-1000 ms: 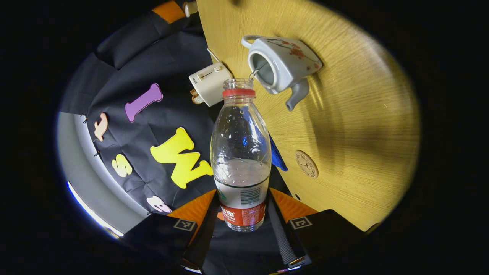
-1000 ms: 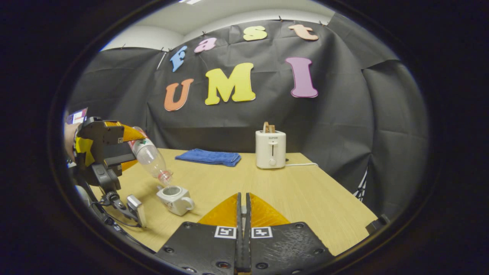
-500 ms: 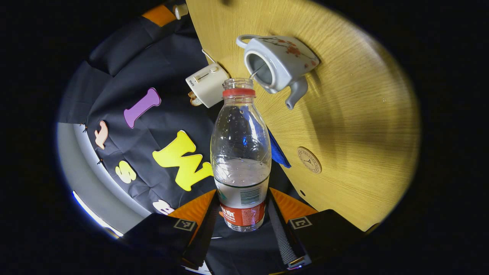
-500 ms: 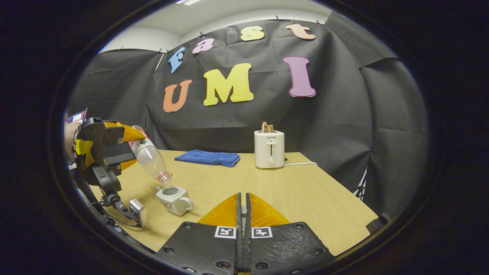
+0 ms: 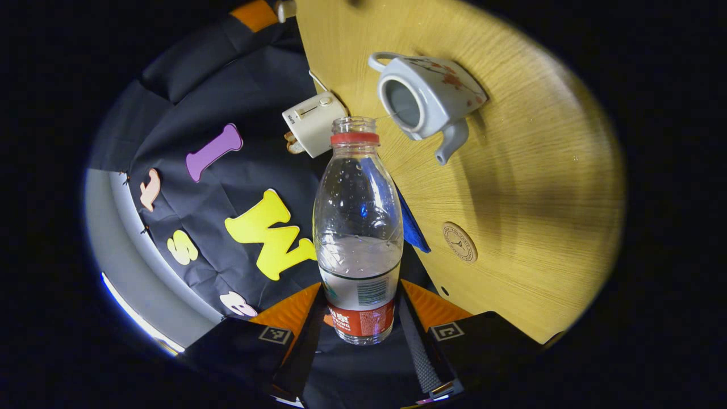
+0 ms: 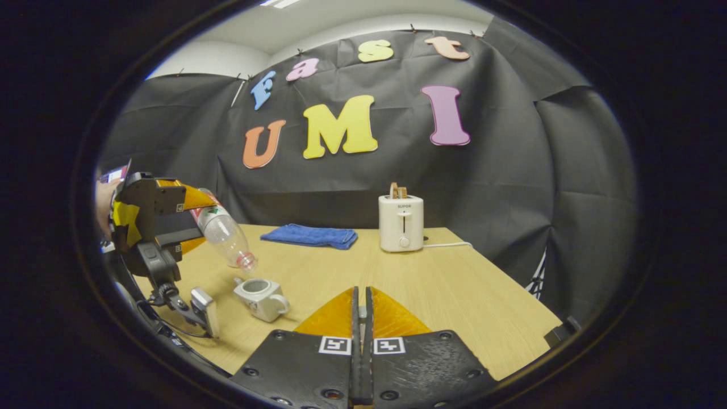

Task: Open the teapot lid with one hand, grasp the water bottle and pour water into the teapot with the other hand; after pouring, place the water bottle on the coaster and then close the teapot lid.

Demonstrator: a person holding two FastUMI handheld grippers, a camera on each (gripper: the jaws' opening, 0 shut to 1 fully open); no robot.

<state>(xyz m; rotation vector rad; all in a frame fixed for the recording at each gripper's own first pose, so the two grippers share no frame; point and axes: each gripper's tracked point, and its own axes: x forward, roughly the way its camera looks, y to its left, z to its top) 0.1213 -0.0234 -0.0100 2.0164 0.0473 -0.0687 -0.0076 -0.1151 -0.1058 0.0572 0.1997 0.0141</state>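
Your left gripper (image 5: pixel 359 332) pinches the bottle (image 5: pixel 358 227) near its base, one finger on each side of the label. The bottle has no cap and is tipped down, its mouth in the air just beside the teapot's open top. In the left gripper view a thin thread seems to run from the mouth to the teapot rim; it may be a trickle of water, but it is too fine to be sure. Water sits low in the bottle, by the label.

The teapot (image 5: pixel 429 105) stands upright on the table (image 5: pixel 539 187) with its opening uncovered. In the right gripper view it sits at the near left part of the table (image 6: pixel 454 284), under the tilted bottle (image 6: pixel 225 236) held by your left gripper (image 6: pixel 193 218).

The round coaster (image 5: pixel 459 242) lies flat on the table, bare, well apart from the teapot.

Your right gripper (image 6: pixel 361 341) hovers above the near edge of the table, its jaws pressed together with something small caught between them that cannot be made out.

A toaster (image 6: pixel 401 222) and a blue cloth (image 6: pixel 310 235) sit at the far edge.
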